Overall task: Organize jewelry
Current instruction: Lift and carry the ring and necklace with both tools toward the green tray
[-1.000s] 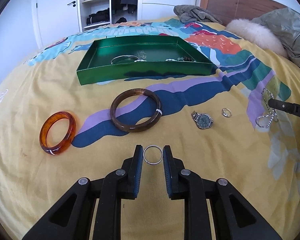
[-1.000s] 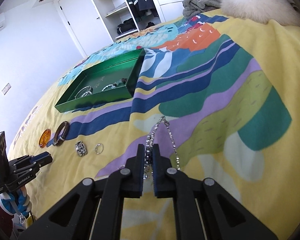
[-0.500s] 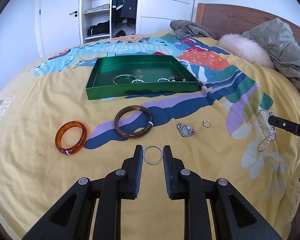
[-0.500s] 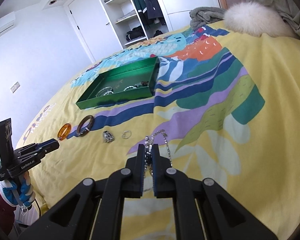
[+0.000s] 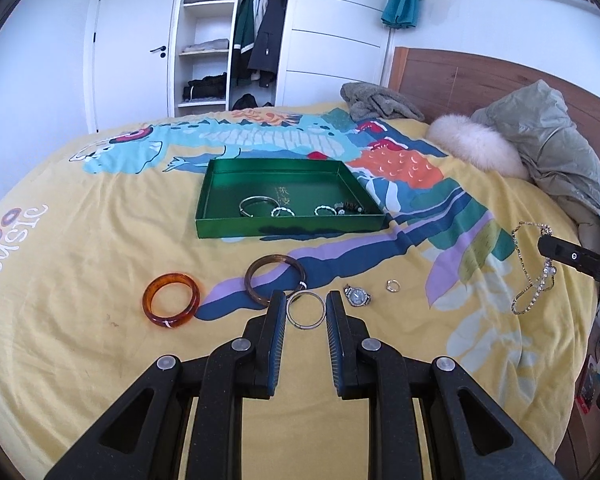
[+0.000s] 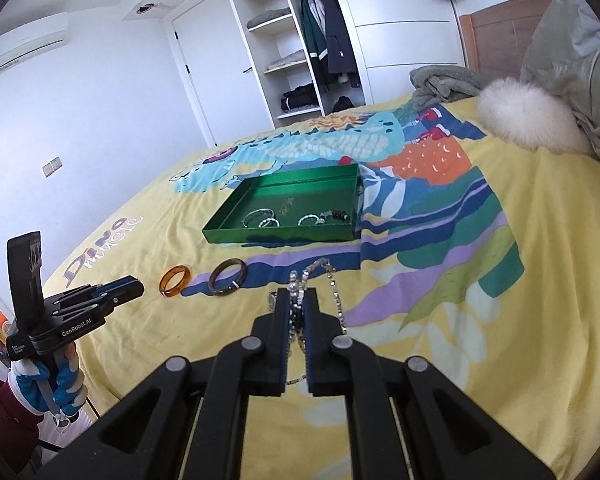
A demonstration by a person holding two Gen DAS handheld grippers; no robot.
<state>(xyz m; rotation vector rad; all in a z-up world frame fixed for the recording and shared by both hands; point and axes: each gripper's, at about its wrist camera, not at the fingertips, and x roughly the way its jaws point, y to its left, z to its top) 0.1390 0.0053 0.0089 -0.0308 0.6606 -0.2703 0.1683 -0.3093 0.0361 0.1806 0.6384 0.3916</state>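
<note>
My left gripper (image 5: 306, 308) is shut on a thin silver ring (image 5: 305, 311), held up above the yellow bedspread. My right gripper (image 6: 298, 304) is shut on a sparkling chain bracelet (image 6: 334, 292) that dangles from its tip; the same chain (image 5: 534, 280) hangs at the right in the left wrist view. A green tray (image 5: 288, 228) lies mid-bed with several bangles and beads inside. On the cover lie an orange bangle (image 5: 171, 300), a brown bangle (image 5: 274, 280), a small watch (image 5: 357, 295) and a small ring (image 5: 393, 285).
A fluffy white cushion (image 5: 476, 146), a grey-green jacket (image 5: 556, 140) and a grey towel (image 5: 380, 102) lie by the wooden headboard. An open wardrobe (image 5: 236, 40) stands beyond the bed. A hand in a blue-and-white glove (image 6: 48, 380) holds the left gripper off the bed's left edge.
Both grippers have risen and drawn back from the bed with their jewelry, so the tray and loose pieces look smaller. The chain lifted off the bedspread and now hangs free.
</note>
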